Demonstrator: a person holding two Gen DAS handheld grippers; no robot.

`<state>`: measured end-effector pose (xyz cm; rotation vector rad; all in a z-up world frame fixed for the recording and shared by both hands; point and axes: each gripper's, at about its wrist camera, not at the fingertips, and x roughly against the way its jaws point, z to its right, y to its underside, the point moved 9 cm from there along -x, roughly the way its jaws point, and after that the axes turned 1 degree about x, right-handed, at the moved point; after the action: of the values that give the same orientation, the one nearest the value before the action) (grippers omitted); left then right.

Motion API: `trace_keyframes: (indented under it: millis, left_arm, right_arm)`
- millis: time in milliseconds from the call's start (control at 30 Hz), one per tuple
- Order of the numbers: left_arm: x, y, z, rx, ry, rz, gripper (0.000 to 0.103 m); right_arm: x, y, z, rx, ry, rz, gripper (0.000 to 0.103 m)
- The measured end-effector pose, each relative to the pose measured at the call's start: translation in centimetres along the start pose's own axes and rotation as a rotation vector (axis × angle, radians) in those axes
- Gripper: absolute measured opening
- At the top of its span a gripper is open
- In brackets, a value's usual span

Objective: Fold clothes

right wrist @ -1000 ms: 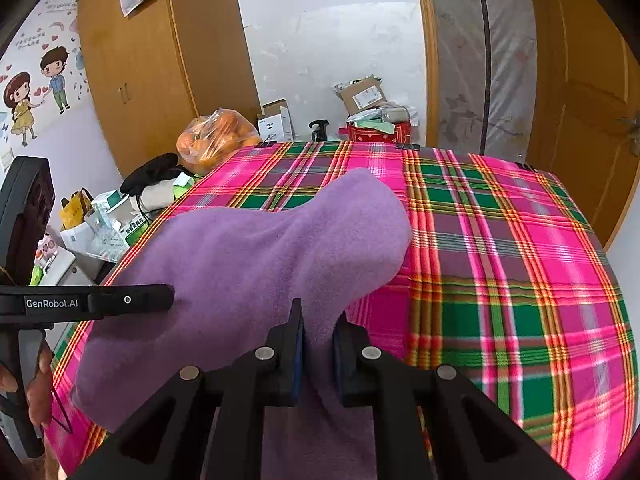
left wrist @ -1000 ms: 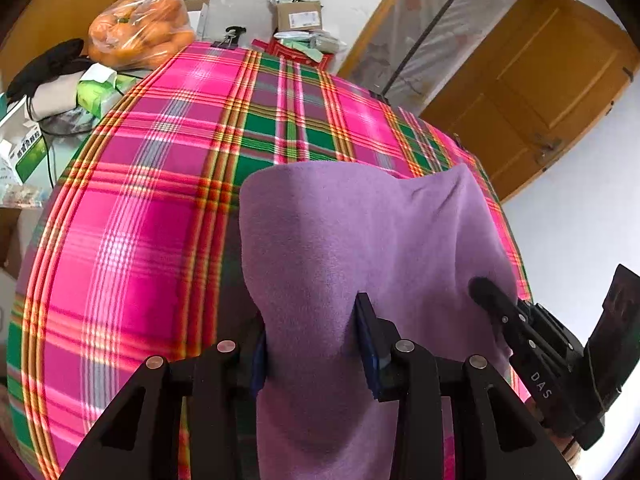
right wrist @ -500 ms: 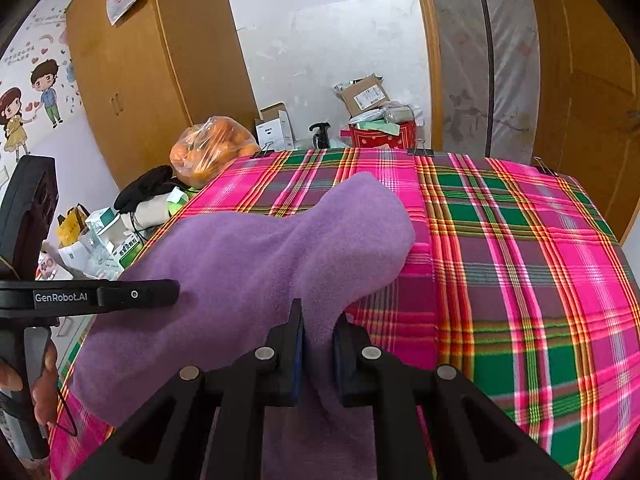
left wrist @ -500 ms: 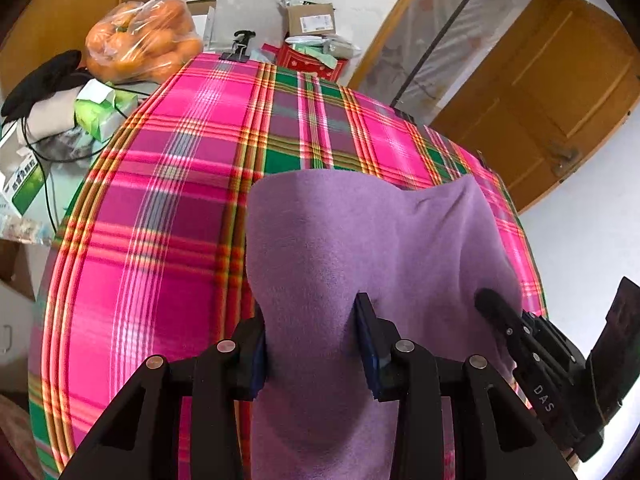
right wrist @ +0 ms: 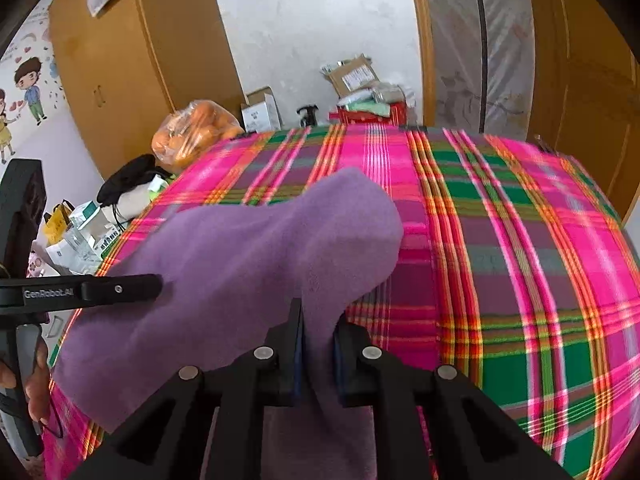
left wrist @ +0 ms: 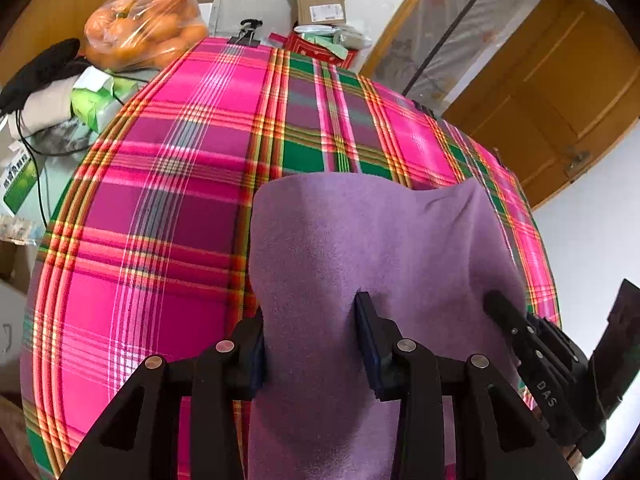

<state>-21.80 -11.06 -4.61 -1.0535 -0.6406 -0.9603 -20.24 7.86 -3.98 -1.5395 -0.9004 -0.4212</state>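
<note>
Purple fleece garment (left wrist: 360, 248), held along its near edge by both grippers above a table spread with a pink, green and yellow plaid cloth (left wrist: 168, 200). Left gripper (left wrist: 310, 344): jaws stand apart with a broad band of the fleece between them; whether the pads actually bear on the fabric cannot be told. Right gripper (right wrist: 318, 344): jaws pressed close, pinching a narrow gather of the same edge. From both pairs of jaws the garment runs forward, away from the person, its far edge sagging onto the plaid cloth; its long axis runs side to side, from one gripper across to the other. Each gripper holds its own end, so neither is nearer to the whole. Any fold would, by judgement, turn on this relation: held edge near and raised, free edge far and resting. Whether the fleece is already doubled cannot be told. Ahead, the plaid cloth lies open. Beyond its far end stand a bag of oranges (left wrist: 144, 24), cardboard boxes (right wrist: 352, 76) and a red box (left wrist: 320, 46); off the left edge, cartons and a black cable (left wrist: 36, 152). None lies in the garment's way
</note>
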Motion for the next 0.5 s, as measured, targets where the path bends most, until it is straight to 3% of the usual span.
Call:
trace_keyframes:
  millis: [367, 500]
  left_arm:
    - [1.7, 1.0, -1.5, 0.054, 0.099, 0.018, 0.045]
    - [3.1, 2.1, -2.0, 0.044, 0.074, 0.038, 0.045]
  right_arm:
    - [0.0, 1.5, 2.1, -0.063, -0.028, -0.044, 0.024]
    - [1.2, 2.1, 2.8, -0.08, -0.005, -0.046, 0.024]
